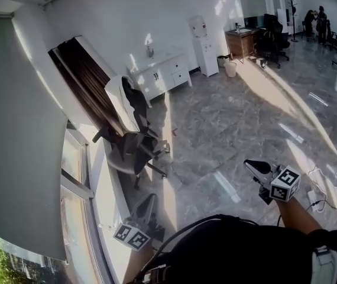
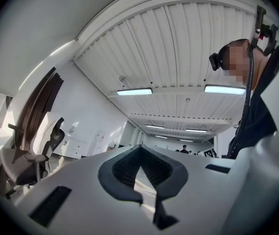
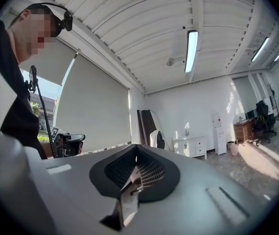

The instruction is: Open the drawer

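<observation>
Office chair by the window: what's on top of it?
A white garment hangs over the office chair backrest. The seat looks bare; whatever the garment covers is hidden.

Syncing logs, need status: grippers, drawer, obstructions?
Left gripper and right gripper both shut, empty. White drawer cabinet far across room, not reached. Office chair near the path.

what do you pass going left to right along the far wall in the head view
dark brown panel → white cabinet → water dispenser → wooden desk → black office chair
</observation>
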Motion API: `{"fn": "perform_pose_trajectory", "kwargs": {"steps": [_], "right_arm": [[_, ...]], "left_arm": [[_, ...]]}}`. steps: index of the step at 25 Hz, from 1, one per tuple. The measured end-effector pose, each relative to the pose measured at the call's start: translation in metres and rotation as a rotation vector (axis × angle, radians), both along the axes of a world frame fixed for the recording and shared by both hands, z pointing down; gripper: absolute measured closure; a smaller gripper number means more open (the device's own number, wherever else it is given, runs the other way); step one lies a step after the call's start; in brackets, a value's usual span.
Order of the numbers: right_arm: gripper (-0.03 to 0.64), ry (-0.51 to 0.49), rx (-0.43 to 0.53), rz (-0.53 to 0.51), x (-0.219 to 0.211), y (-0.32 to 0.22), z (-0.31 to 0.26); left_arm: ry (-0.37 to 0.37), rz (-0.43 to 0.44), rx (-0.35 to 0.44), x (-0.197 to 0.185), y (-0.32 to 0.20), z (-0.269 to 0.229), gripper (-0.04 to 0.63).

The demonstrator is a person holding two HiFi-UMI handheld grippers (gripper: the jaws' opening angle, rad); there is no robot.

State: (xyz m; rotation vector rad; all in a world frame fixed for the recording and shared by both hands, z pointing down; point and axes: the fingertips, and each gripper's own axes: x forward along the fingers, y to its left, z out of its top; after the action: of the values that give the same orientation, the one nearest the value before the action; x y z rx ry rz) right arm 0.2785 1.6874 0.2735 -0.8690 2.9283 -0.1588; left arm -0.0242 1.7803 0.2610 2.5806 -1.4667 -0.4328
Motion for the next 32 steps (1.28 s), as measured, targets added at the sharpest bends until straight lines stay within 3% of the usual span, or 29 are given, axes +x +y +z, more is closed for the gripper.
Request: {"fn": "perform_pose_trajectory", "kwargs": {"steps": [5,8,16,23,28,32], "right_arm": [[0.618,-0.056,-0.022,0.012,0.061,-0.046,0.005],[0.618,-0.022,-0.03,0.043,0.087,-0.071,0.016],[0.618,0.034,-0.041,0.131,0.116,-0.12,0.032],[0.618,0.062,-0.01,0.245,0.078,-0.167,0.019],[0.618,0.059,0.022,0.315,0.032,-0.204,-0.008],[0.618,0.046,0.02,0.34,-0.016,-0.24,-0.009]], "left_arm": [[-0.005,-0.001,0.0,0.054,-0.04,0.003,0.595],[-0.027,0.004,-0.015,0.075,-0.065,0.003,0.595],[0.01,0.09,-0.021,0.093,-0.139,0.017,0.595],[0.028,0.204,0.007,0.048,-0.221,0.018,0.595],[0.024,0.285,0.035,0.004,-0.284,0.0,0.595],[0.035,0.323,0.01,-0.039,-0.331,0.006,0.595]]}}
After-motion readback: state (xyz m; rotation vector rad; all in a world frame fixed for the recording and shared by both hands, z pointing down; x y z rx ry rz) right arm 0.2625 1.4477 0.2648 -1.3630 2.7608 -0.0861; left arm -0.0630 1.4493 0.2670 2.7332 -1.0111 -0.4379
